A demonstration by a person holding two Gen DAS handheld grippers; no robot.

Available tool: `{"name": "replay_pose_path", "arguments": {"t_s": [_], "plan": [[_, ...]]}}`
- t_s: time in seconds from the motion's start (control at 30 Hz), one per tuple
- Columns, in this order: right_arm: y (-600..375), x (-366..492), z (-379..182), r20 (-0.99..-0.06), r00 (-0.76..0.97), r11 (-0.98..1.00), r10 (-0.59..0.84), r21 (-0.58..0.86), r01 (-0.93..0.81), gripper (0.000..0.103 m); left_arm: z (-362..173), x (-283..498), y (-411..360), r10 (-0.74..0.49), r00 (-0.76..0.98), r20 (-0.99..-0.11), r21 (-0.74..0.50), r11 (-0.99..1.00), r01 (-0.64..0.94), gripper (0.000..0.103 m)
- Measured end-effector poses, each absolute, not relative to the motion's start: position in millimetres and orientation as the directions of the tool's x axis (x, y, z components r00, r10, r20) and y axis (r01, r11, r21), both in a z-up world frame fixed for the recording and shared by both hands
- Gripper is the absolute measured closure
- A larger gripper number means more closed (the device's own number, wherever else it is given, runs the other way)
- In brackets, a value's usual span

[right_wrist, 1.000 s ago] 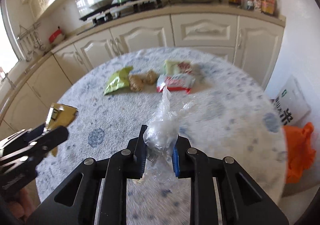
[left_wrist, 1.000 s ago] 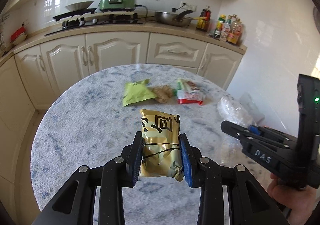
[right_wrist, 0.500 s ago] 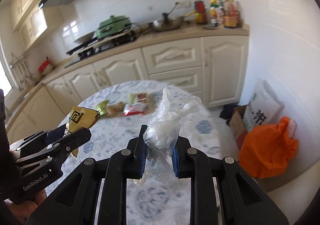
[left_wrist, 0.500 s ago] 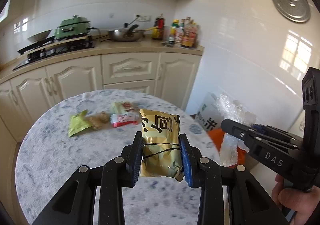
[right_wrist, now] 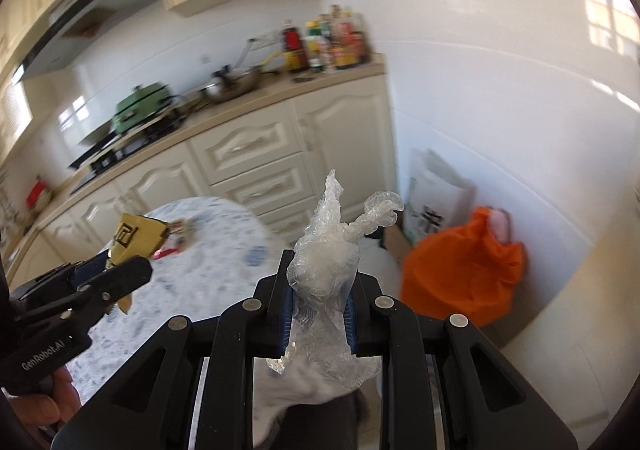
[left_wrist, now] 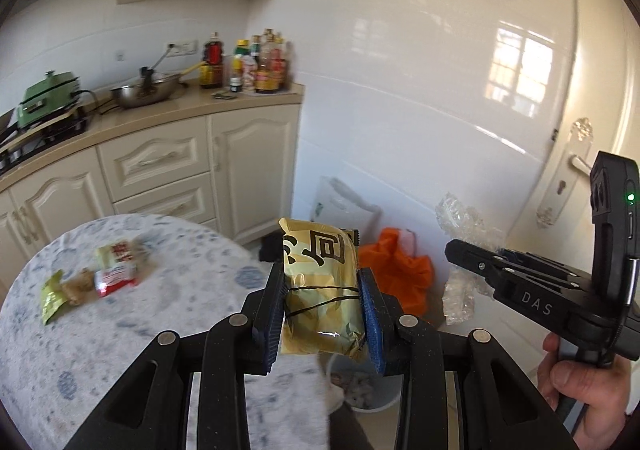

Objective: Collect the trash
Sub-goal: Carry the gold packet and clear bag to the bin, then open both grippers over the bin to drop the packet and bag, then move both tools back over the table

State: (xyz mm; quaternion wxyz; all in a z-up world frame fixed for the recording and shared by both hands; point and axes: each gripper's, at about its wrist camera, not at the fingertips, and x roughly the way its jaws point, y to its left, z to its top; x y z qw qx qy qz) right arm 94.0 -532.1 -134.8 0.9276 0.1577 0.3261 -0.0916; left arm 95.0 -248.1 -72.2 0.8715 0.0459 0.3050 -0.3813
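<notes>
In the left wrist view, the left tongs (left_wrist: 322, 314) pinch a gold snack packet (left_wrist: 320, 290) between the blue pads (left_wrist: 370, 320); the packet stands upright and is lifted off the round marble surface (left_wrist: 120, 330). Beyond the right edge of this surface, below the packet, a small trash bin (left_wrist: 366, 386) stands on the floor. Near the far left edge of the surface lie a green wrapper (left_wrist: 52, 296), a brown lump (left_wrist: 78, 286) and a red and white wrapper (left_wrist: 116, 276), touching one another in a row. An orange bag (left_wrist: 400, 270) lies on the floor by the white wall. At the right side, the right tongs (left_wrist: 466, 256), held by a hand (left_wrist: 584, 382), carry a crumpled clear plastic film (left_wrist: 462, 250).

In the right wrist view, the right tongs (right_wrist: 318, 298) are pressed on the clear plastic film (right_wrist: 326, 266), which sticks up between them, held in the air beyond the near right edge of the surface (right_wrist: 208, 262). At the left, the left tongs (right_wrist: 124, 274) grip the gold snack packet (right_wrist: 134, 238) above the surface. The orange bag (right_wrist: 464, 274) sits on the floor at the right, beside a white paper bag (right_wrist: 434, 202).
</notes>
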Motion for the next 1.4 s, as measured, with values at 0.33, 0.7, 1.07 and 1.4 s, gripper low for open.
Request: {"name": "replay_pose_path", "arguments": {"t_s": [0.33,0.7,1.07,1.4], "plan": [[-615,63,-189,-0.726,0.67,0.864,-0.151,0.232,0.446,0.082,-101,104,-356,-0.671,0.366,-0.645,-0.177,0.597,0.783,0.072],[-657,89,-292,-0.853,0.518,0.82,-0.067,0.249,0.516,0.082,-181,150,-475,-0.584,0.178,-0.792,-0.218,0.542,0.812,0.072],[-692,102,-359,-0.909,0.416,0.772,-0.023,0.248,0.585,0.072,-251,187,-568,-0.452,0.089,-0.887,-0.198,0.548,0.813,0.043],[-700,93,-362,-0.9,0.432,0.725,-0.055,0.262,0.638,0.0,-242,184,-567,-0.444,0.208,-0.872,-0.104,0.582,0.807,0.014]]}}
